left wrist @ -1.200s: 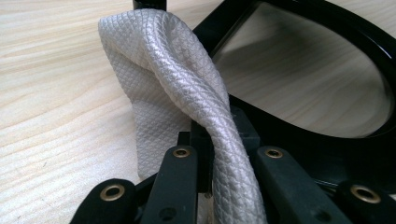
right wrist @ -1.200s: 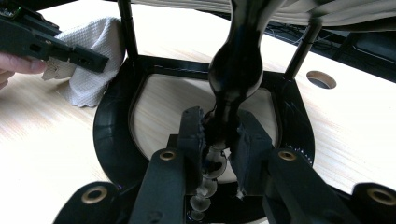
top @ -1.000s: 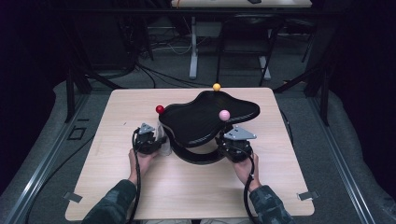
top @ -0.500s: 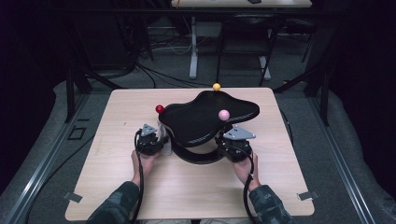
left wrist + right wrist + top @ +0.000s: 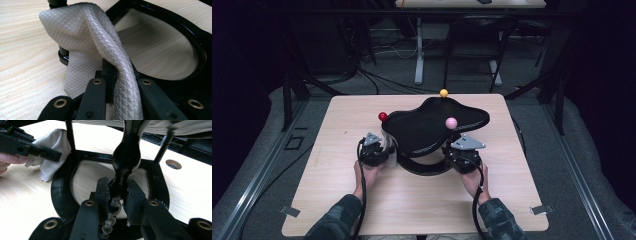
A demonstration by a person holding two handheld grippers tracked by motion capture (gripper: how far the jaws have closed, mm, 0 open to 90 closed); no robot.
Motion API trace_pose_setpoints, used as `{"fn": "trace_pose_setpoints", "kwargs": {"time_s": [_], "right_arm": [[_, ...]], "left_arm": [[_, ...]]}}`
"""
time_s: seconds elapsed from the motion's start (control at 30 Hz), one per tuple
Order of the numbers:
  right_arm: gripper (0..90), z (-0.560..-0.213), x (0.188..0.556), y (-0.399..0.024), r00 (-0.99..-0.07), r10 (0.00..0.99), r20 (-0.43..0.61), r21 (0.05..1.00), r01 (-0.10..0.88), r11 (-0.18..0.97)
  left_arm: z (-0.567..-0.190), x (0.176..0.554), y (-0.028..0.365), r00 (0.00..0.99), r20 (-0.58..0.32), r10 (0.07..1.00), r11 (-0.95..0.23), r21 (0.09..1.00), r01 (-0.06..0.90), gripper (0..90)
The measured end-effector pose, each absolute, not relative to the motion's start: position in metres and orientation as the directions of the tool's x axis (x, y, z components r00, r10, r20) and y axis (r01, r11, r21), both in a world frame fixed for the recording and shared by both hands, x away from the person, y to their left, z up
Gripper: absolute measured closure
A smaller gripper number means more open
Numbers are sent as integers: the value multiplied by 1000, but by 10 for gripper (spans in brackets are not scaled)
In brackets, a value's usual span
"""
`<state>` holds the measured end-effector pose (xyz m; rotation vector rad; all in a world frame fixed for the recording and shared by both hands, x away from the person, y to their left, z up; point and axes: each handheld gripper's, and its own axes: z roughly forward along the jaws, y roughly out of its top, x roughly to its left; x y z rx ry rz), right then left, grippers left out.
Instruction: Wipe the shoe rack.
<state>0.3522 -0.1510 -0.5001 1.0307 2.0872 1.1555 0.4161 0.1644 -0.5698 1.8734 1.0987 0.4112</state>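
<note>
A black stand point(image 5: 432, 130) with a wavy, shallow-rimmed top tray is seen near the middle of the light wooden worktop point(image 5: 337, 195). In the high view nothing can be made out lying in the tray's glossy top. Three small balls stand at the tray's edge: a red ball point(image 5: 383, 116) at its left, a yellow ball point(image 5: 443, 93) at its far side, and a pink ball point(image 5: 451, 122) at its near right. Beneath the tray, an open ring-shaped base point(image 5: 60, 195) is set on the worktop, and bare wood is seen through its opening; thin black posts point(image 5: 70, 137) rise from it.

The left gripper point(image 5: 373, 150) is held at the near left of the stand, just beside it. In the left gripper view, its jaws are closed narrowly on a white, diamond-textured cloth point(image 5: 87, 37), which is pinched between them and is draped up against a post at the edge of the base. The same cloth point(image 5: 51, 152) is seen in the right gripper view, held against the base's left side.

The right gripper point(image 5: 464, 152) is held at the near right of the stand. In the right gripper view, its jaws are clamped narrowly on a bulbous black column point(image 5: 125, 157) of the stand, which rises from between them toward the underside of the tray.
</note>
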Motion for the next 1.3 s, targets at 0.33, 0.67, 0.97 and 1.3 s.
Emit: {"fn": "trace_pose_setpoints", "kwargs": {"time_s": [0.33, 0.67, 0.97, 1.3], "right_arm": [[748, -501, 352, -151, -560, 824, -88, 869, 361, 339], [748, -501, 352, -151, -561, 823, -88, 869, 361, 339], [748, -501, 352, -151, -564, 821, -87, 868, 361, 340], [748, -500, 353, -151, -568, 819, -83, 868, 363, 339]], "left_arm": [[-576, 412, 151, 585, -143, 798, -255, 801, 542, 830], [-579, 401, 144, 585, -114, 803, -258, 818, 514, 831], [-580, 393, 140, 581, -118, 806, -249, 822, 512, 831], [-581, 378, 131, 571, -118, 813, -241, 823, 515, 831]]}}
